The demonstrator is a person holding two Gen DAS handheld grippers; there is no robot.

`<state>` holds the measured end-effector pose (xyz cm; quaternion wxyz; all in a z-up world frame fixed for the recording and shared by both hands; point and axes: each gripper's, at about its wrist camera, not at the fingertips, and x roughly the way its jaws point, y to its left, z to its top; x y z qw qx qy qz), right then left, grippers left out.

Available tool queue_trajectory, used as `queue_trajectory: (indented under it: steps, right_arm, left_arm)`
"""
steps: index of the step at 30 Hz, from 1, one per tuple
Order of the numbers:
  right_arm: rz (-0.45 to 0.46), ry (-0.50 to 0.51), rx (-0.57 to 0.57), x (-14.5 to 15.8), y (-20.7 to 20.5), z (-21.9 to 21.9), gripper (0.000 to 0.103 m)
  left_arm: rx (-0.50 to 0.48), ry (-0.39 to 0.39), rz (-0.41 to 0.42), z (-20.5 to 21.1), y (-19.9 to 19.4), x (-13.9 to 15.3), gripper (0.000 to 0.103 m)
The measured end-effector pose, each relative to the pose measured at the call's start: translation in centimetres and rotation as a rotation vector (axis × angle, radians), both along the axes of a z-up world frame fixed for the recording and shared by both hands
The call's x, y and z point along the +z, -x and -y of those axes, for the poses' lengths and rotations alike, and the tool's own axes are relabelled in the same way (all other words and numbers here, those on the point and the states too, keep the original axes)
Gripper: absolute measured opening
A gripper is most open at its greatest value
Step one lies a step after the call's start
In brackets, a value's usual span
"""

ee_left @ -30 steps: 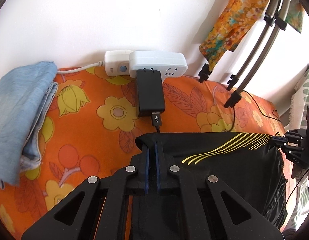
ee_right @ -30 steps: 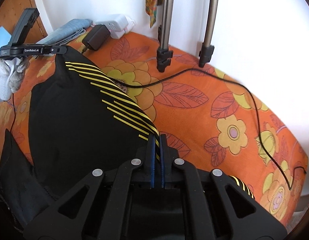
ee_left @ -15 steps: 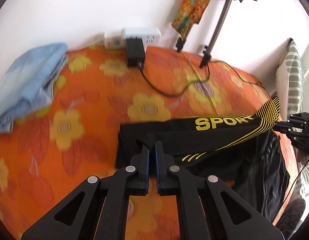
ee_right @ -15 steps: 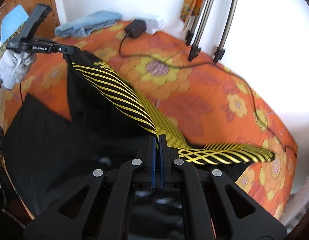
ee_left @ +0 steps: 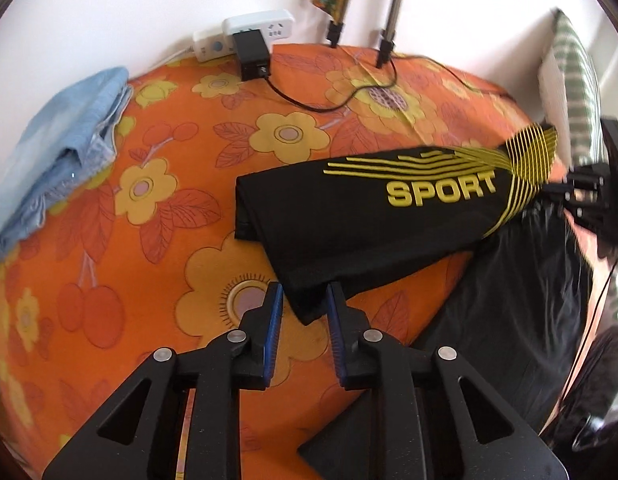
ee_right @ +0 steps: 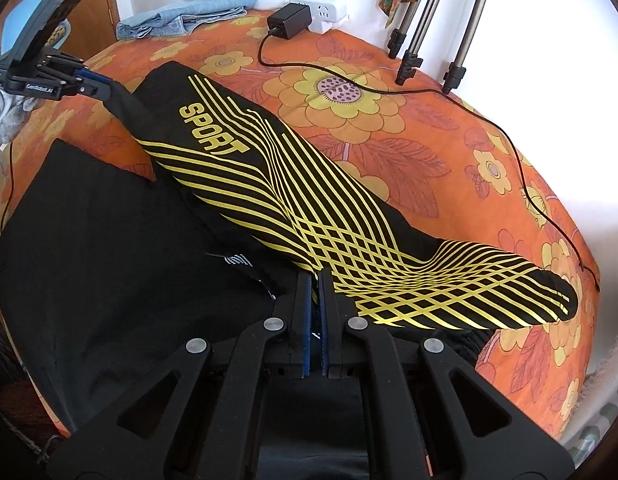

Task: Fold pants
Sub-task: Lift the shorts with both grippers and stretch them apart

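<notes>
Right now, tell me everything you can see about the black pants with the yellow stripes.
The black pants look like thin, smooth sportswear, printed with curving yellow stripes and the word SPORT. One leg is folded over and drapes across the orange floral bedspread, while the rest lies spread out in dark folds nearer the cameras. The right gripper is shut on the striped fabric. The left gripper has its jaws open, with a corner of the leg between them.

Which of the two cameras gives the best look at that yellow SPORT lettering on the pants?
The left wrist view: SPORT lettering reads upright and level on the black pants. The right wrist view shows it too, but smaller and running slantwise.
</notes>
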<state>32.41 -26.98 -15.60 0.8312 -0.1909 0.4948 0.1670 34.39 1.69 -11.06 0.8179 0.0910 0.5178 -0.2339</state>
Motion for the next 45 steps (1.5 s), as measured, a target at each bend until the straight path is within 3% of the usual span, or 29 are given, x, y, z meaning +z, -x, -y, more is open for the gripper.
queue_trajectory:
  steps: [4, 8, 18, 20, 23, 29, 34, 45]
  right_arm:
    - [-0.007, -0.002, -0.001, -0.1, -0.1, 0.0, 0.003]
    - [-0.018, 0.01, 0.009, -0.3, -0.1, 0.0, 0.003]
    - [-0.038, -0.006, 0.002, -0.5, -0.7, 0.2, 0.003]
    - [-0.039, -0.004, 0.004, -0.4, -0.8, 0.2, 0.003]
    - [-0.035, -0.008, -0.001, -0.2, -0.8, 0.3, 0.003]
    - [-0.007, 0.01, 0.0, 1.2, -0.9, 0.0, 0.003]
    - [0.045, 0.003, -0.001, 3.9, -0.4, -0.6, 0.003]
    - [0.11, -0.002, 0.024, 7.5, 5.2, -2.3, 0.003]
  left_arm:
    - [-0.077, -0.086, 0.015, 0.9, 0.3, -0.2, 0.021]
    - [-0.124, -0.156, 0.036, 1.3, 1.1, -0.6, 0.034]
    - [-0.233, -0.257, 0.129, 3.9, 2.1, -0.8, 0.036]
    - [-0.259, -0.259, 0.132, 4.4, 2.2, -0.8, 0.036]
    - [-0.265, -0.229, 0.102, 4.5, 2.1, -0.9, 0.005]
    - [-0.206, -0.177, 0.121, 3.7, 1.8, 0.7, 0.003]
    - [-0.163, -0.144, 0.183, 2.6, 2.3, 4.6, 0.003]
    - [-0.188, -0.127, 0.23, 0.7, 10.6, 9.7, 0.003]
